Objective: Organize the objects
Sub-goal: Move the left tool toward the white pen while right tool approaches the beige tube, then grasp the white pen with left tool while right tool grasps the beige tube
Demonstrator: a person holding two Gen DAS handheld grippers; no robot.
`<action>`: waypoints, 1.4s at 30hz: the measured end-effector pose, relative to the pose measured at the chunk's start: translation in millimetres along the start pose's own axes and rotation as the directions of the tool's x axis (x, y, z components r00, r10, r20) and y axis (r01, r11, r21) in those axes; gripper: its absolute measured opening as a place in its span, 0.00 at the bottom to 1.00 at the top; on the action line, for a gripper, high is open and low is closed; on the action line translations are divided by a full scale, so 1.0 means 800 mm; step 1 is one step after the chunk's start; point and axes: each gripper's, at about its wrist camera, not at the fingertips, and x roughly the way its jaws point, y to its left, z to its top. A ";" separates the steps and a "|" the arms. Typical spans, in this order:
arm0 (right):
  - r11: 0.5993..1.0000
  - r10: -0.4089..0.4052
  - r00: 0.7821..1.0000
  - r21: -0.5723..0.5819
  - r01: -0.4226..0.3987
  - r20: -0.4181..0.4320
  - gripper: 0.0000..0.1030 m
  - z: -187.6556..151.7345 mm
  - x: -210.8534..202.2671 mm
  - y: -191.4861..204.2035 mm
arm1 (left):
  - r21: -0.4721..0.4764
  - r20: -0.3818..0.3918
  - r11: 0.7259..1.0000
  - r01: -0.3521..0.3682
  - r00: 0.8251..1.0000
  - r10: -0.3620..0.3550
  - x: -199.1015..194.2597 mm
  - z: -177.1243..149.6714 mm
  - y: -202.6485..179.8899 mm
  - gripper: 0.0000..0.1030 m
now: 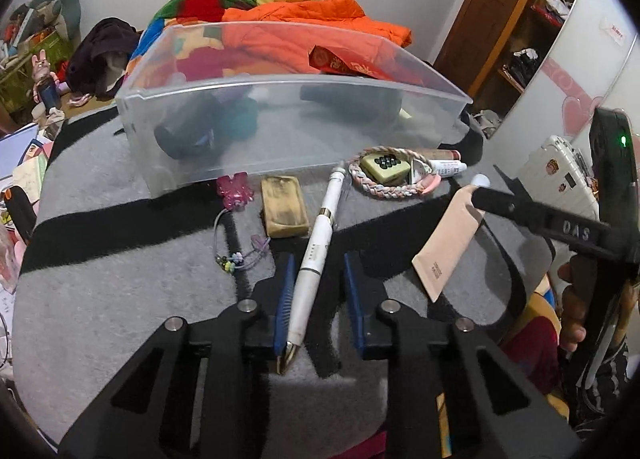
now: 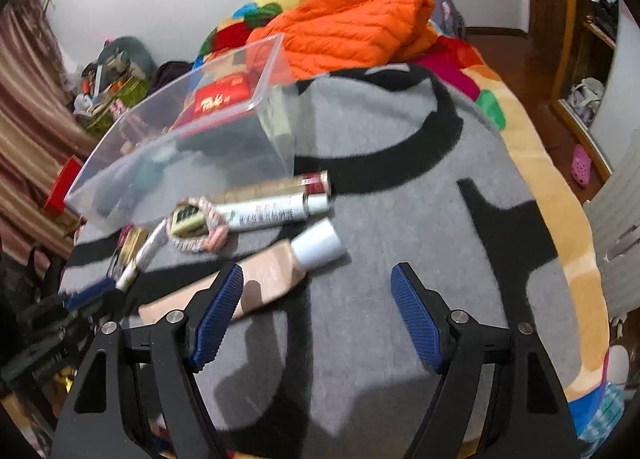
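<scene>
Through the left wrist view, your left gripper (image 1: 316, 291) has its two blue pads on either side of the white pen (image 1: 316, 255), which lies lengthwise on the grey and black blanket (image 1: 120, 291) over the bed. The left pad sits against the barrel, while a sliver of blanket shows between the pen and the right pad, so the jaws are narrowed around it but not yet clamped. You are at the grasp step of clearing loose items into the clear plastic bin (image 1: 288, 115), which stands just beyond the pen and already holds a few dark things. Beside the pen lie a tan block (image 1: 285, 211), a pink butterfly charm (image 1: 235, 189) and a braided bracelet (image 1: 390, 179) ringed around a mahjong tile (image 1: 385, 168). Next, finish the squeeze, lift the pen level and carry it over the near wall of the bin. Through the right wrist view, which is blurred, your right gripper (image 2: 316, 315) is released and holds nothing, its jaws wide, with the beige tube (image 2: 264, 275) lying under and just past the left pad. It looks lined up to take that tube next; you would need to shift left to centre it before closing.
</scene>
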 end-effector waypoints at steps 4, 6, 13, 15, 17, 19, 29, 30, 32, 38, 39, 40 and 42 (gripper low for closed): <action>1.000 -0.017 1.000 -0.020 0.017 0.013 0.47 0.006 0.009 0.008 | 0.014 0.009 1.000 -0.005 1.000 0.005 0.001 -0.003 -0.006 0.12; 0.999 -0.027 0.999 -0.040 0.027 0.020 0.37 0.007 0.012 0.011 | 0.027 0.012 1.000 0.003 1.000 -0.003 -0.001 -0.008 -0.012 0.10; 0.987 -0.021 0.999 -0.158 0.027 0.039 0.33 0.005 0.006 0.016 | 0.059 0.000 0.998 0.020 1.000 -0.020 -0.020 -0.032 -0.018 0.10; 0.971 -0.015 0.999 -0.238 0.023 0.037 0.33 0.004 0.004 0.023 | 0.064 -0.010 0.998 0.026 1.000 -0.026 -0.025 -0.036 -0.017 0.10; 0.951 0.001 0.999 -0.308 0.009 0.032 0.33 0.004 0.002 0.029 | 0.060 -0.019 0.998 0.033 0.999 -0.031 -0.026 -0.035 -0.016 0.10; 0.928 0.020 1.000 -0.373 -0.013 0.017 0.33 0.004 0.002 0.036 | 0.059 -0.019 0.998 0.034 0.999 -0.033 -0.026 -0.032 -0.016 0.10; 0.967 0.025 0.998 -0.251 -0.040 -0.063 0.35 0.010 0.009 0.024 | 0.133 -0.038 0.991 0.002 0.999 0.003 0.014 0.005 -0.038 0.26; 0.973 0.027 0.998 -0.228 -0.041 -0.063 0.40 0.009 0.008 0.023 | 0.140 -0.031 0.990 -0.003 0.999 0.007 0.017 0.008 -0.039 0.26; 0.984 0.025 0.998 -0.174 -0.036 -0.065 0.46 0.005 0.011 0.021 | 0.141 -0.025 0.990 -0.007 1.000 0.011 0.023 0.015 -0.039 0.26; 0.990 -0.021 1.000 -0.141 0.023 0.011 0.45 -0.006 0.013 0.034 | 0.142 0.011 0.989 -0.038 0.999 0.037 0.024 0.013 -0.038 0.13; 0.990 -0.019 1.000 -0.143 0.021 0.015 0.36 -0.006 0.013 0.036 | 0.135 0.013 0.990 -0.038 0.999 0.037 0.023 0.012 -0.036 0.13; 0.990 -0.012 1.000 -0.142 0.014 0.017 0.35 -0.006 0.013 0.036 | 0.123 0.013 0.992 -0.029 1.000 0.027 0.021 0.011 -0.034 0.13; 0.991 0.020 1.000 -0.132 -0.018 0.013 0.32 -0.003 0.013 0.035 | 0.101 0.019 0.995 -0.023 1.000 0.022 0.016 0.010 -0.029 0.13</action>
